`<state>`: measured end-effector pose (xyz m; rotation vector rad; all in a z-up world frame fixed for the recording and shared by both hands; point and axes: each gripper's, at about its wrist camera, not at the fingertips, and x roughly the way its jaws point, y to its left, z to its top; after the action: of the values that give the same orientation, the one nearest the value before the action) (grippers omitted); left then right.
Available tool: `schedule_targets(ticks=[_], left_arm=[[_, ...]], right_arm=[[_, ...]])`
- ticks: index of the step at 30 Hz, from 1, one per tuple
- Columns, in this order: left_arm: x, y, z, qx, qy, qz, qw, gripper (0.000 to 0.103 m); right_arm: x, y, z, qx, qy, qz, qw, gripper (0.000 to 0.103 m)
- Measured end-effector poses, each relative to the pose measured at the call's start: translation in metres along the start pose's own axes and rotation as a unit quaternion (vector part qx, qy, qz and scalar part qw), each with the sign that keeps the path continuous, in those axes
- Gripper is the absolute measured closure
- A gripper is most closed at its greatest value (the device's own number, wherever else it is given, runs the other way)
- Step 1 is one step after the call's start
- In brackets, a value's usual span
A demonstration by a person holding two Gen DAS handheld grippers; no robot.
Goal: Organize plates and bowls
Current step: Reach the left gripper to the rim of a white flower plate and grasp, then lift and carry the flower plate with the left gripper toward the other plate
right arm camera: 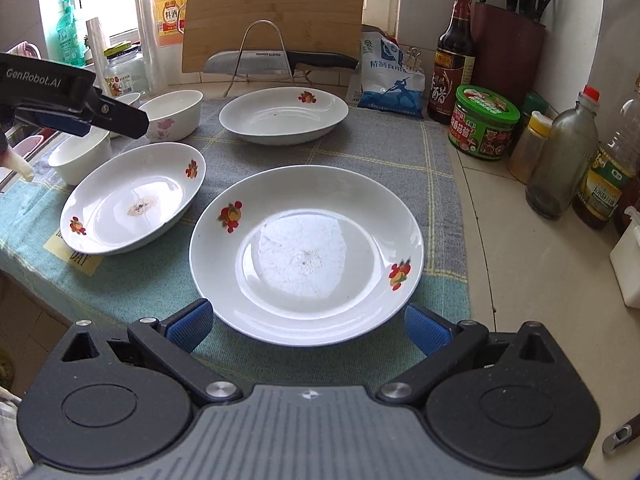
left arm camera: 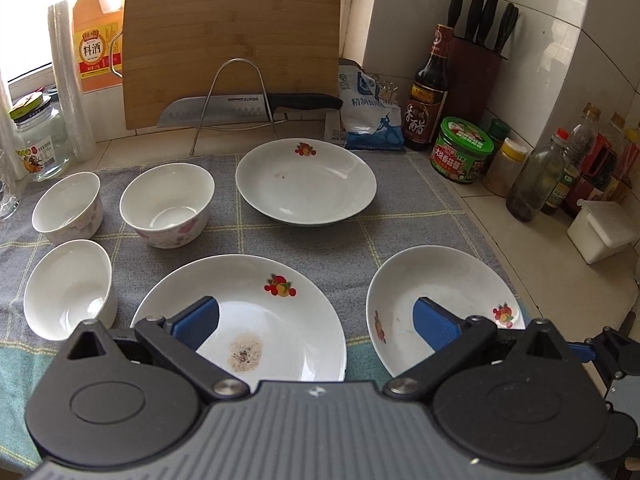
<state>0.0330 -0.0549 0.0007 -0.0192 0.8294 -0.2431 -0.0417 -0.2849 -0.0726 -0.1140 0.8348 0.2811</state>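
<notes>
We see a grey cloth (left arm camera: 420, 200) carrying 3 plates and 3 bowls, none stacked yet, so we judge the sorting is at its opening step.

The near plate (right arm camera: 306, 254) lies straight ahead of the right gripper (right arm camera: 308, 326), its near rim between the 2 spread fingers, which hold nothing. The stained plate (left arm camera: 244, 320) sits under the left gripper (left arm camera: 316, 322), whose fingers also stand wide apart and empty; its left finger (left arm camera: 198, 320) overlaps that plate, its right one overlaps the near plate. The far plate (left arm camera: 306, 180) lies well beyond both.

The 3 bowls (left arm camera: 168, 204) cluster left of the left fingers.

Next, we think a gripper must turn to pinch 1 plate's rim, lift it, and nest it in another.
</notes>
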Motion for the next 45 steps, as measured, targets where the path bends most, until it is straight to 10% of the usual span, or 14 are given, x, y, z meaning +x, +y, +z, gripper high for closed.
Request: schedule_targets(ticks=[18, 26, 45], left_arm=[[0.025, -0.028, 0.006, 0.071, -0.027, -0.005, 0.9971, 0.001], [0.056, -0.036, 0.017, 0.091, 0.011, -0.072, 0.9932, 0.001], [0.143, -0.083, 0.042, 0.214, 0.132, -0.187, 0.9496, 0.004]], right_arm=[[0.049, 0.0, -0.007, -0.021, 0.015, -0.006, 1.0, 0.0], [0.048, -0.003, -0.014, -0.04, -0.015, 0.014, 0.999, 0.0], [0.046, -0.007, -0.026, -0.045, -0.062, 0.02, 0.997, 0.0]])
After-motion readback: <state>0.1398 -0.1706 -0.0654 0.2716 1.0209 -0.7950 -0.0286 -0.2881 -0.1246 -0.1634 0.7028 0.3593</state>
